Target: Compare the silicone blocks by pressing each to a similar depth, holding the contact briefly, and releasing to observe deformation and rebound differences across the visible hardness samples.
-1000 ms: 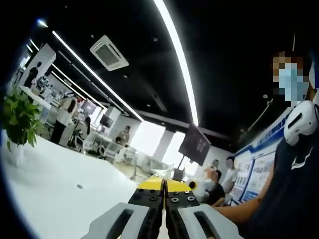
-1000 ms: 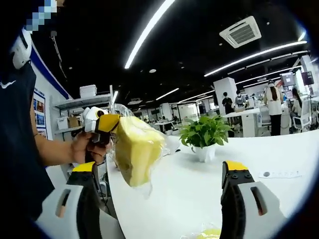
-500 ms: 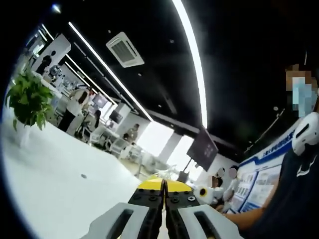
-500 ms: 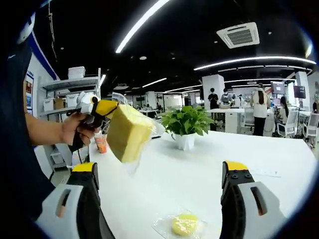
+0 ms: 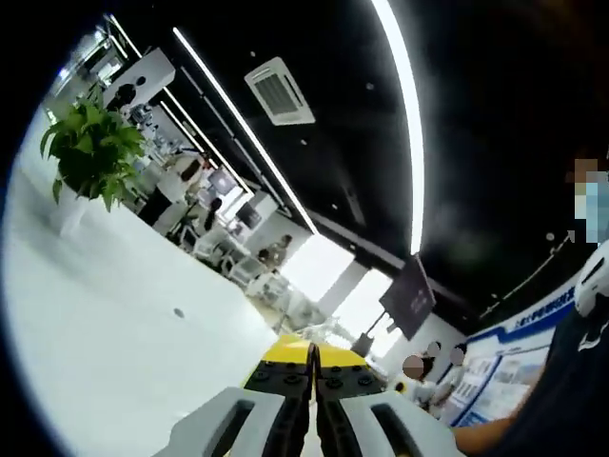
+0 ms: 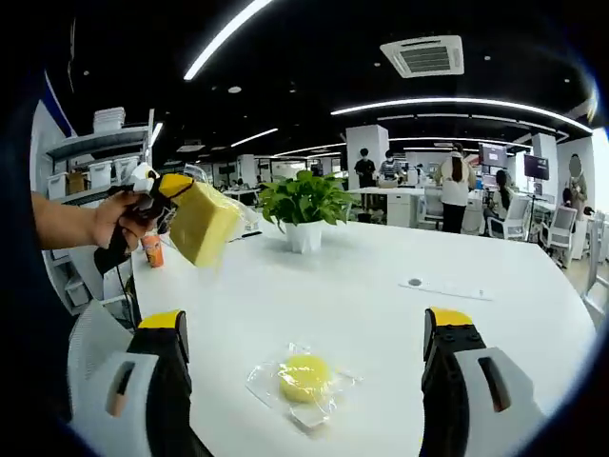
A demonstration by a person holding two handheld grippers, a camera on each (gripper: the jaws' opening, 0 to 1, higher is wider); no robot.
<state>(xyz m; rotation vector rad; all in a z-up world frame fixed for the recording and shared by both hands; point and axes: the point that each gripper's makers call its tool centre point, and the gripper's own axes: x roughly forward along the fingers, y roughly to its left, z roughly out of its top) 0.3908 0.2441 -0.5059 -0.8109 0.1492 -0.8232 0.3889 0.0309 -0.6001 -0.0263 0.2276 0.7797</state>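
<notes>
A big yellow silicone block [image 6: 203, 225] in clear wrap hangs in the air over the table's left end, with my left gripper [image 6: 174, 187] shut on its top; a hand holds that gripper. In the left gripper view the left gripper [image 5: 311, 358] shows its yellow-tipped jaws pressed together, pointing up over the table. A small round yellow silicone sample [image 6: 304, 377] in a clear bag lies on the white table [image 6: 381, 324]. My right gripper [image 6: 304, 324] stands open just above and before it, one jaw on each side, touching nothing.
A potted green plant [image 6: 304, 203] [image 5: 90, 152] stands at the table's far side. A flat white strip [image 6: 445, 289] lies to the right, and an orange cup [image 6: 152, 250] stands at the left edge. Shelves, desks and people fill the room behind.
The right gripper view has tipped down, so the table and the bagged round sample now show. The left gripper, still holding the block, sits further left and smaller. The left gripper view has rolled.
</notes>
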